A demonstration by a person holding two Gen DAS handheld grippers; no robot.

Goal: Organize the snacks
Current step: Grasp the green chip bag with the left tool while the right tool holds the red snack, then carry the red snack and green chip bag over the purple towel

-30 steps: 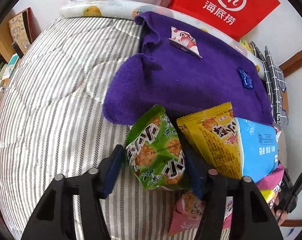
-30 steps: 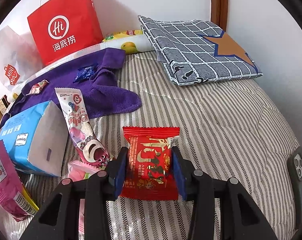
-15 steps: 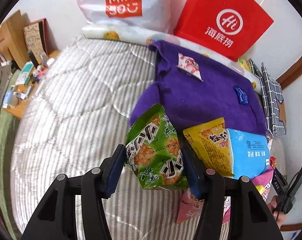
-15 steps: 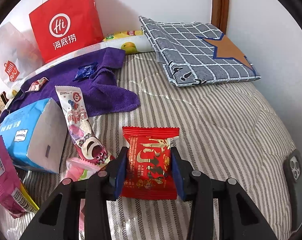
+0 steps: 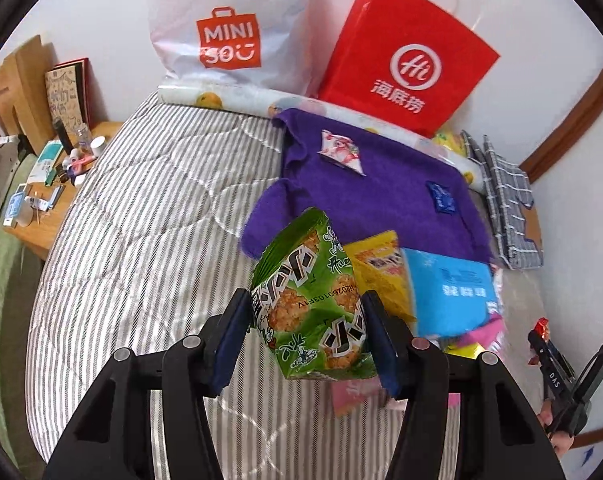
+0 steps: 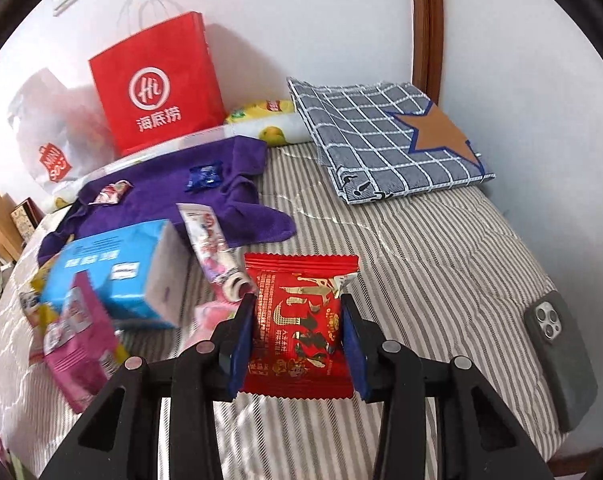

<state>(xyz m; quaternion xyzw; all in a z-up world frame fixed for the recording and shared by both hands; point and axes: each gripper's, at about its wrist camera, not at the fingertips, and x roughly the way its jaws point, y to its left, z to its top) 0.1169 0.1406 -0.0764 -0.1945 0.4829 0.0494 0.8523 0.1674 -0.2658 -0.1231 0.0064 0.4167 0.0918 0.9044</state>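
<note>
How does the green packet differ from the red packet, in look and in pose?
The green packet looks puffy and hangs tilted in the left gripper; the red packet is flatter and upright in the right gripper. Green shows round crackers, red shows gold characters. Both are clamped between blue pads.

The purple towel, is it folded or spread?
Spread: the purple towel lies mostly flat on the bed, edges rumpled, two small snacks on it.
</note>
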